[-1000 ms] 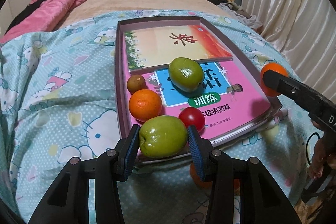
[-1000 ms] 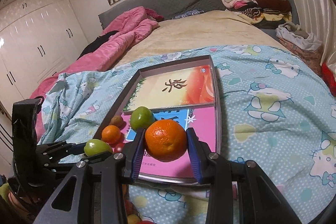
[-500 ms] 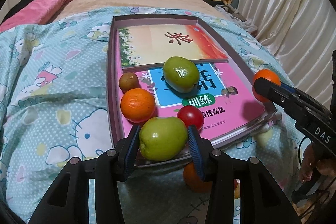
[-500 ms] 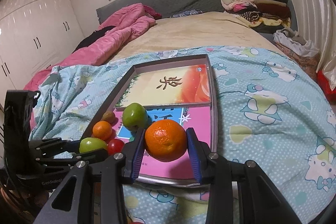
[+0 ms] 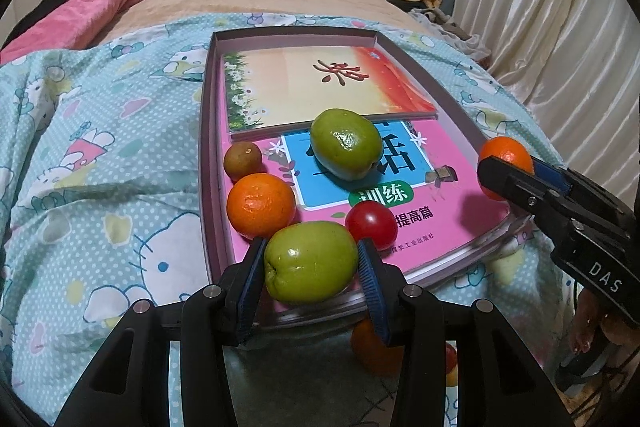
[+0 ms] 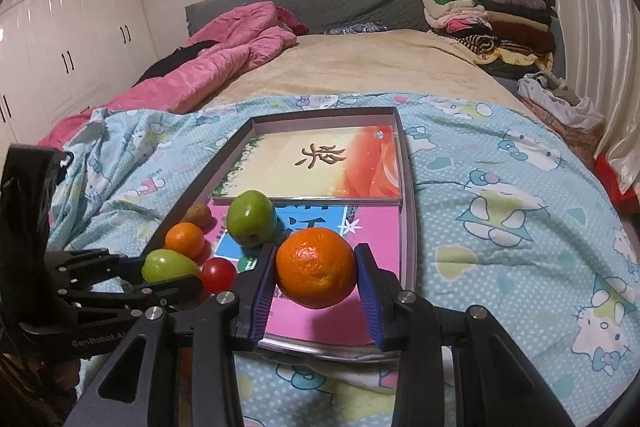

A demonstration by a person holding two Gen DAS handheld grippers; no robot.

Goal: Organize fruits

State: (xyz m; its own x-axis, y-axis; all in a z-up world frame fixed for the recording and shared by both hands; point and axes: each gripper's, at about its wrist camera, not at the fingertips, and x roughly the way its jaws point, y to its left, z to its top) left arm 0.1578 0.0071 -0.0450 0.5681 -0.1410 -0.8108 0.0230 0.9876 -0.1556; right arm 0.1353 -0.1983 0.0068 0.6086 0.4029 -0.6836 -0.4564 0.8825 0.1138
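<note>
A: Left gripper (image 5: pixel 311 269) clamped on a green fruit (image 5: pixel 310 262), blue pads tight against both sides, held over the near edge of the tray (image 5: pixel 205 147).

B: Right gripper (image 6: pixel 316 281) squeezing an orange (image 6: pixel 316 267), held over the tray's near right part.

A: Four fruits on the books inside: second green fruit (image 5: pixel 346 143) mid-tray, small brown fruit (image 5: pixel 243 161) and second orange (image 5: pixel 261 205) along the left wall, tomato (image 5: pixel 371 225) just behind the left gripper.

B: More fruit (image 5: pixel 374 353) below the tray's near edge, partly hidden by the fingers.
</note>
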